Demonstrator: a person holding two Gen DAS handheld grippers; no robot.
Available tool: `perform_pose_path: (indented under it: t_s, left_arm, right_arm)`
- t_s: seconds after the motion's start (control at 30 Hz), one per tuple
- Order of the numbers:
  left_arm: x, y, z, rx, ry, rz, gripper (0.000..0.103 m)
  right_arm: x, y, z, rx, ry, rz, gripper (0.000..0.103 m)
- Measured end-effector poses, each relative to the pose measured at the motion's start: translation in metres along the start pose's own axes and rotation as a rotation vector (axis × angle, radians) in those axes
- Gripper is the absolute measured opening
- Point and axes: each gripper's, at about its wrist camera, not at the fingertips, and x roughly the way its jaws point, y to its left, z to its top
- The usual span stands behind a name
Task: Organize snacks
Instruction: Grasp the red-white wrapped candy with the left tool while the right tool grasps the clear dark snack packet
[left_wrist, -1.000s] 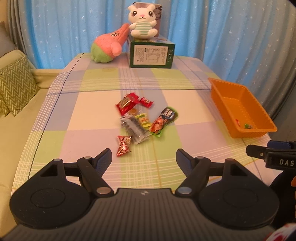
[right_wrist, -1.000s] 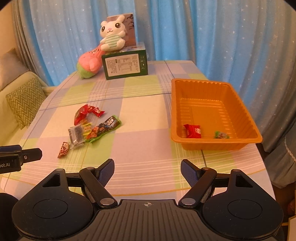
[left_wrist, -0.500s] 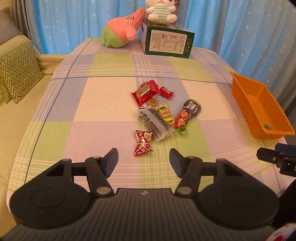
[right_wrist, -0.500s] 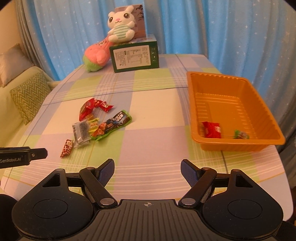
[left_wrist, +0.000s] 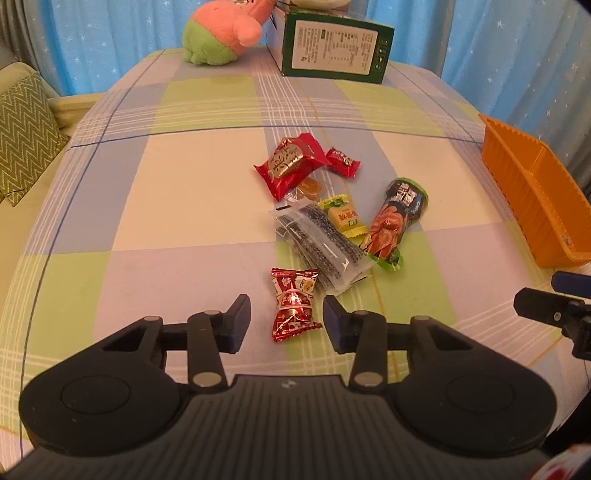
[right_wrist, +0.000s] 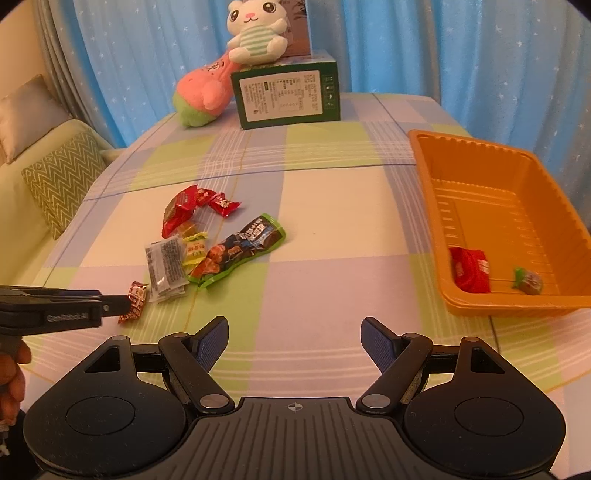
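On a plaid tablecloth (left_wrist: 192, 206), a loose heap of wrapped snacks near the middle. Nearest the camera, a small red twist-wrapped candy (left_wrist: 294, 303), lying flat between the fingers of the left gripper (left_wrist: 286, 320); jaws just closing in and now narrow, yet pads on either side apart from the wrapper, nothing gripped. From the right wrist view, the same left gripper (right_wrist: 123, 303) reaching in from the side, its tip at the candy (right_wrist: 135, 300); whether touching, unclear.

Just beyond the candy, a clear packet of dark seeds (left_wrist: 320, 242), overlapped by a yellow-green wrapped sweet (left_wrist: 343, 218) and flanked by a long green-edged snack pouch (left_wrist: 397, 221). Farther back, a large red packet (left_wrist: 290, 166), a small red wrapped sweet (left_wrist: 342, 161) touching it, and a small amber candy (left_wrist: 309, 187) tucked under its edge.

Right gripper (right_wrist: 294, 341) hovering over bare cloth, jaws wide, nothing between them. To its right, an orange tray (right_wrist: 436, 192) holding 2 items in its near end: a red packet (right_wrist: 470, 274) and a small green-and-red candy (right_wrist: 529, 280), well apart.

At the far edge, a green box (right_wrist: 288, 96) with a white plush rabbit (right_wrist: 255, 31) on top and a pink-and-green plush (right_wrist: 201, 92) beside. Blue star-print curtains (right_wrist: 443, 44) behind.
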Motion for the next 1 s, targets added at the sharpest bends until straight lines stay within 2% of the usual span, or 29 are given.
perform_pose_path:
  t_s: [0.23,0.57,0.93,1.0]
  left_arm:
    - [0.018,-0.001,0.004,0.024,0.026,-0.018,0.02]
    - [0.018,0.006,0.006,0.041,0.028,-0.009,0.018]
    - [-0.016,0.046,0.018,-0.049,-0.043,0.034,0.018]
    - [-0.018,0.051,0.019,-0.065,-0.049,0.031,0.018]
  right_arm:
    - [0.017,0.005,0.005,-0.001,0.016,0.008,0.078]
    - [0.033,0.023,0.014,-0.038,0.009,0.038,0.078]
    - [0.064,0.072,0.032,-0.14,-0.029,0.187,0.078]
    - [0.074,0.082,0.036,-0.154,-0.025,0.221,0.073]
